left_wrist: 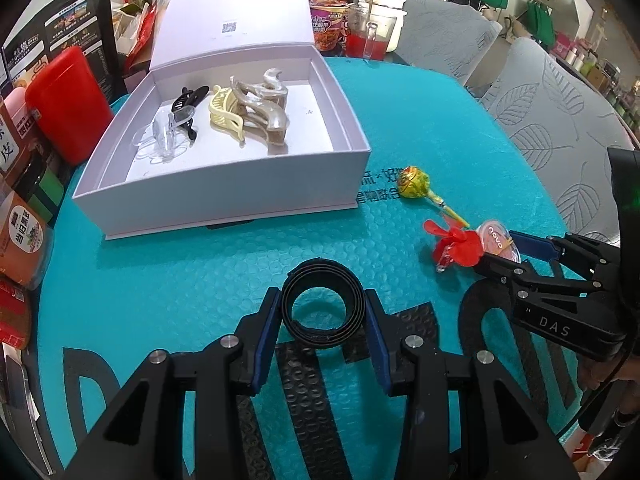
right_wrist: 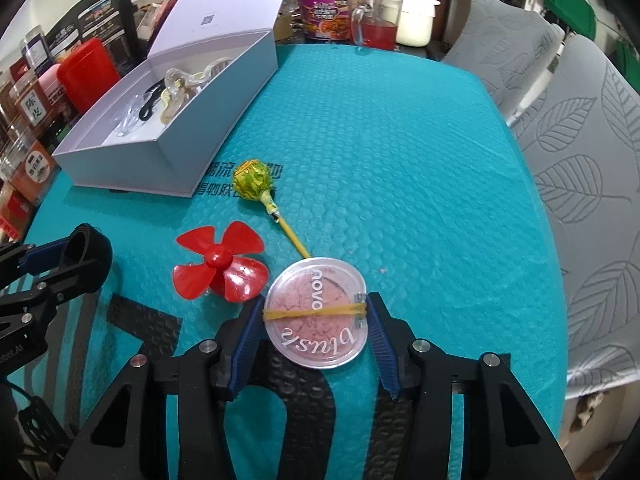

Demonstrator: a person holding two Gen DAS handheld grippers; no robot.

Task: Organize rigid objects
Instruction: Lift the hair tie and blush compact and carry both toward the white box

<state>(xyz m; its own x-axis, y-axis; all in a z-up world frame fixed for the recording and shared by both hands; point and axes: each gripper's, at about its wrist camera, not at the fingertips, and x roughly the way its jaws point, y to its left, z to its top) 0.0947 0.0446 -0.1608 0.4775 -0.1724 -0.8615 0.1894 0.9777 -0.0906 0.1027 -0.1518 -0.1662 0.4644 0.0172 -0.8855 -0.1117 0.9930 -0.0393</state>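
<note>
**Ana:** Teal bubble-wrap padding [right_wrist: 400,152] covered the table, with cluttered shelves behind it along the top of both views. What sat on it?

**Ben:** Toward the upper left stood a pale lidded box [left_wrist: 224,196], open, already holding several hair claws [left_wrist: 248,116]. Loose on the padding lay a wrapped lollipop [right_wrist: 253,180], a red plastic propeller [right_wrist: 222,264] and a round clear blush compact [right_wrist: 316,312].

**Ana:** Where was the compact?

**Ben:** Low in the middle of the right wrist view, flat on the padding, between the blue pads of the right gripper [right_wrist: 316,316]. Both pads met its rim at the line of a yellow rubber band, so the jaws looked clamped on it.

**Ana:** And the other gripper?

**Ben:** The left gripper [left_wrist: 322,316], low in the middle of its own view, gripped a coiled black strap [left_wrist: 322,304] by its outer sides.

**Ana:** How would these handle?

**Ben:** My judgement only: the compact seemed light and stiff, but its smooth round plastic edge could slip or twist, and a hard squeeze might crack the lid or the powder. Holding across the widest part, near the band, looked safest. The coil seemed light and springy; too little pressure and it might unroll, too much and it would flatten.

**Ana:** Anything near enough to snag?

**Ben:** The propeller lay just beside the compact's left edge.
</note>
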